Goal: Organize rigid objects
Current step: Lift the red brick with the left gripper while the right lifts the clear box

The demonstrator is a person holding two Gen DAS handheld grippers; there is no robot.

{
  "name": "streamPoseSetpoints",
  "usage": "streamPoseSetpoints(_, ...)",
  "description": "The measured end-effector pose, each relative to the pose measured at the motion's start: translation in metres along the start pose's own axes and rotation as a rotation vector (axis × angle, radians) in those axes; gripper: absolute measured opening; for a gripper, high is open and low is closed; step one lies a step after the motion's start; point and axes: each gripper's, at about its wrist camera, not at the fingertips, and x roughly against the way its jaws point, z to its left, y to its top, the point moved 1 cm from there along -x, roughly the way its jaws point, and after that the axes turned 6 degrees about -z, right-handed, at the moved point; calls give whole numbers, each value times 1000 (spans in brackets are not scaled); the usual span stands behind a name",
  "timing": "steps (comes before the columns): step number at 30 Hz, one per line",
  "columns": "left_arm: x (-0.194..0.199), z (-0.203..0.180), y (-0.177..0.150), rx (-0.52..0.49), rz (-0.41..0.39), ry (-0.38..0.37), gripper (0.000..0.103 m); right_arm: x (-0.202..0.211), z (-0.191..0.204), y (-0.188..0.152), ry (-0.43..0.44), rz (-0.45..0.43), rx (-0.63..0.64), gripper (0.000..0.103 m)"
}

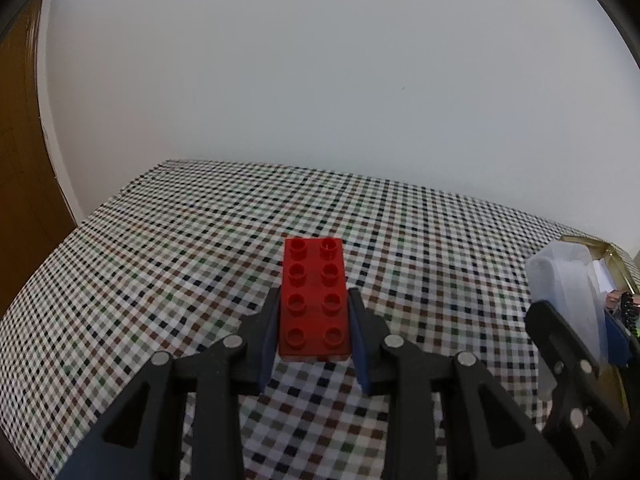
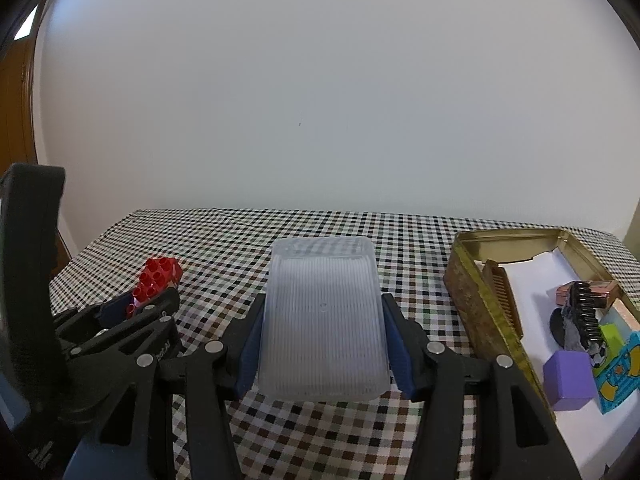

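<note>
above the checked desk (image 1: pixel 160 280) your left gripper (image 1: pixel 314 312) clamps the red brick (image 1: pixel 314 300) by its long sides. your right gripper (image 2: pixel 322 332) grasps the clear plastic box (image 2: pixel 322 320), likely bound for the tin (image 2: pixel 472 304) alongside.

The checked tablecloth (image 1: pixel 160 280) lay bare ahead and to the left, open for passage. On the right stood the gold tin (image 2: pixel 472 300), its floor crowded by a purple cube (image 2: pixel 568 376), comb (image 2: pixel 502 292) and clip (image 2: pixel 586 316).

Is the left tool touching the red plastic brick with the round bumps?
Touching. In the left wrist view the left tool has its blue pads pressed against both long sides of the red plastic brick, holding it above the checkered tablecloth.
</note>
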Motion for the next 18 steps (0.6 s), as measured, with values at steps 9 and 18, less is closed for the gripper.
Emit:
streamPoseSetpoints(9,42,-19,-13,-28,-83,26,31,29,-8,-6,-33,-33,7,57)
streamPoseSetpoints(18,74,-39,-28,-36,-113,16,31,55,-12,-13,-59,-82,29,57)
